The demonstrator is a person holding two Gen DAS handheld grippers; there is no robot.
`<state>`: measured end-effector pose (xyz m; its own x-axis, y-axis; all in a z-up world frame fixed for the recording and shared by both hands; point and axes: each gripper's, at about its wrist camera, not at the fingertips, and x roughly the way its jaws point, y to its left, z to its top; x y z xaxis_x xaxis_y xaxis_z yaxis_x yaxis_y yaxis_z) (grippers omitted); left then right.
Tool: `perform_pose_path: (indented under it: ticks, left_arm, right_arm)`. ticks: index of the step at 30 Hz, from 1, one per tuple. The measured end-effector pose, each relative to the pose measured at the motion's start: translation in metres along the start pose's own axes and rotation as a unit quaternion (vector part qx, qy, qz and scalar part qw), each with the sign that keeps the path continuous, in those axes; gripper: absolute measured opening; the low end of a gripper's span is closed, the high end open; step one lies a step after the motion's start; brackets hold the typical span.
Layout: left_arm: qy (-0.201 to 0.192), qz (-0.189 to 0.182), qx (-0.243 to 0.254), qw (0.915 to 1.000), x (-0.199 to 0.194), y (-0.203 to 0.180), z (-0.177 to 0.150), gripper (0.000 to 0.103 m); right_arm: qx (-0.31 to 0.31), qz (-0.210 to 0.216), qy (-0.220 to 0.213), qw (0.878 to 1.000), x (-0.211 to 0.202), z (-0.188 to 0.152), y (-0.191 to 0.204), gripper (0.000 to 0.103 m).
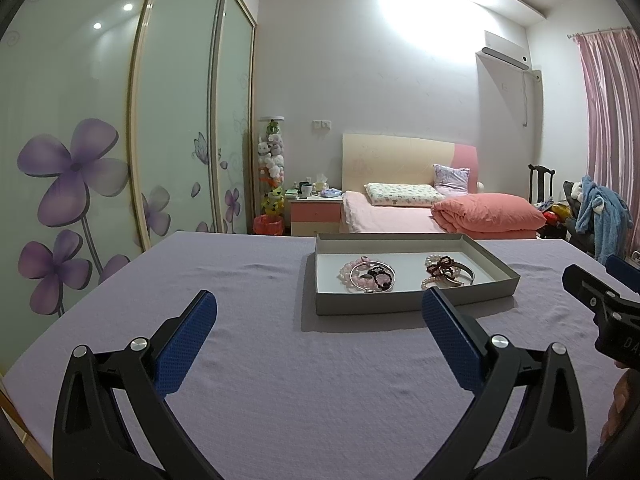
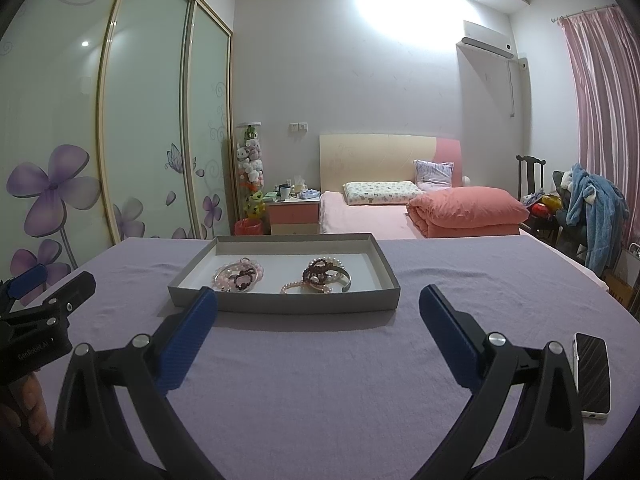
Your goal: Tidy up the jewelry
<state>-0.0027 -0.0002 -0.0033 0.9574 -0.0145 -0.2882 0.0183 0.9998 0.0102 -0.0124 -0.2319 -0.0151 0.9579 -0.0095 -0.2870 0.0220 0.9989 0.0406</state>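
Observation:
A shallow grey tray [image 1: 404,304] stands on the purple-covered table; it also shows in the right wrist view [image 2: 280,302]. Inside lie two heaps of jewelry: a left heap [image 1: 370,276] [image 2: 238,274] of pink beads, a silver bangle and dark beads, and a right heap [image 1: 444,270] [image 2: 320,276] of pearls, dark red beads and a silver bangle. My left gripper [image 1: 320,308] is open and empty, just short of the tray's near wall. My right gripper [image 2: 318,304] is open and empty, also just short of the tray.
A smartphone [image 2: 592,372] lies on the table at the right, beside my right gripper. The purple cloth [image 1: 280,360] covers the whole table. A bed [image 1: 420,216], a nightstand and a glass wardrobe [image 1: 80,160] stand beyond the table.

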Motion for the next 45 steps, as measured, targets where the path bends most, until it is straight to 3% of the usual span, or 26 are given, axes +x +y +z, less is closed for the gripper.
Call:
perform_pose_path:
  ticks: [45]
  left_arm:
    - [0.008, 0.004, 0.0, 1.0, -0.0004, -0.0067, -0.0011, 0.101]
  right_arm:
    - [0.001, 0.001, 0.005, 1.0, -0.0002, -0.008, 0.0034, 0.099]
